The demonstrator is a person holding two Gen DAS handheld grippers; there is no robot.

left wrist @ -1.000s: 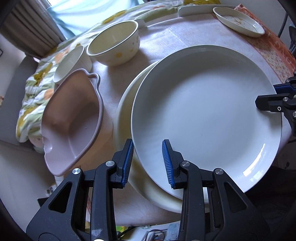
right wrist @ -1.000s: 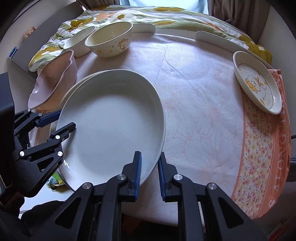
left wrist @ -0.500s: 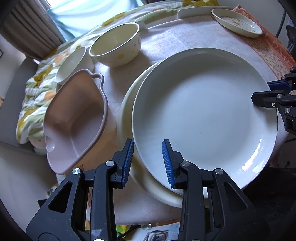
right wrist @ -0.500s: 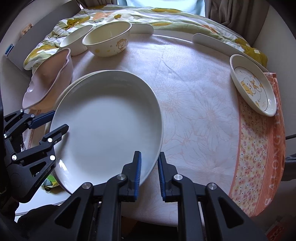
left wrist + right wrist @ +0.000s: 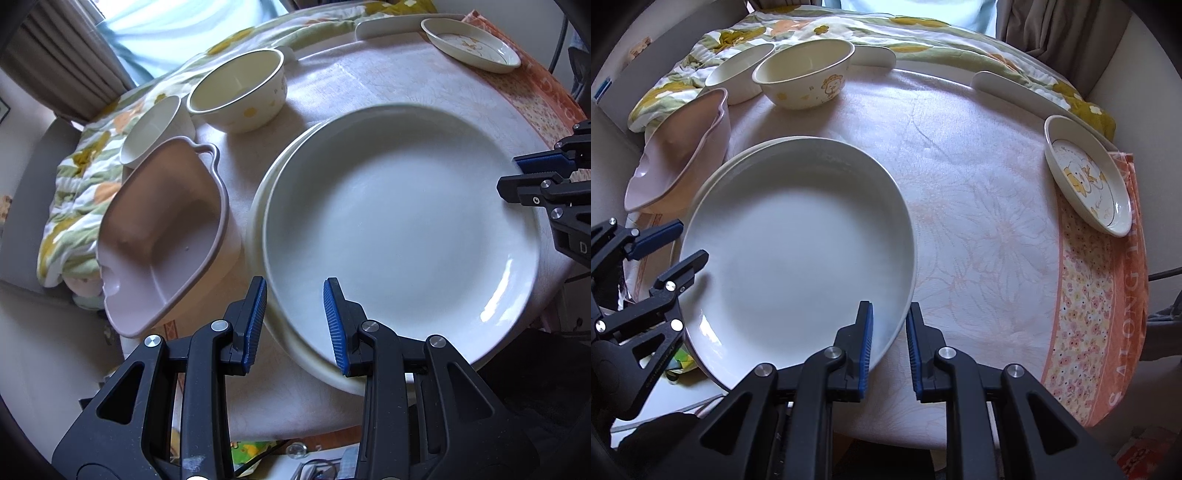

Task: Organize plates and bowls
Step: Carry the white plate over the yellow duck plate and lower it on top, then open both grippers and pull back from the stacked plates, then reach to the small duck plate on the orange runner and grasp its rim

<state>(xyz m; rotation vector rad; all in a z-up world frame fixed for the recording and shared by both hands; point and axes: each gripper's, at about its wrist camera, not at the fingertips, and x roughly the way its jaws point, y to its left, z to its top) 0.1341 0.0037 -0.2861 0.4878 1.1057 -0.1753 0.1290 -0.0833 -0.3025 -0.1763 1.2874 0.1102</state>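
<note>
White and glossy, the big plate point(image 5: 798, 243) sits on top of a cream plate point(image 5: 258, 221) whose rim peeks out along the far-left side, so the stacking step looks all but finished. Your right hand-held gripper point(image 5: 889, 332) straddles the near-right rim of the top plate, one finger inside the dish and one outside it. There is a small gap on each side, so I judge it has let go or is about to; whether the pads touch the rim I cannot tell. Your left hand-held gripper point(image 5: 294, 310) has its fingers spread apart, one on each side of the stacked rims at the near-left edge, clamped on nothing.

The next move, as I read it, calls for backing both grippers straight off the rim without nudging the top plate, which sits a little off-centre on the one below and overhangs the desk point(image 5: 979, 206) edge toward you.

After that, the smaller pieces are left to sort. Ahead and left of the left hand-held gripper are the pink dish point(image 5: 162, 236), the printed bowl point(image 5: 240, 96) and the small white bowl point(image 5: 155, 129). Far ahead and right of your right one is the small cartoon plate point(image 5: 1089, 177).
</note>
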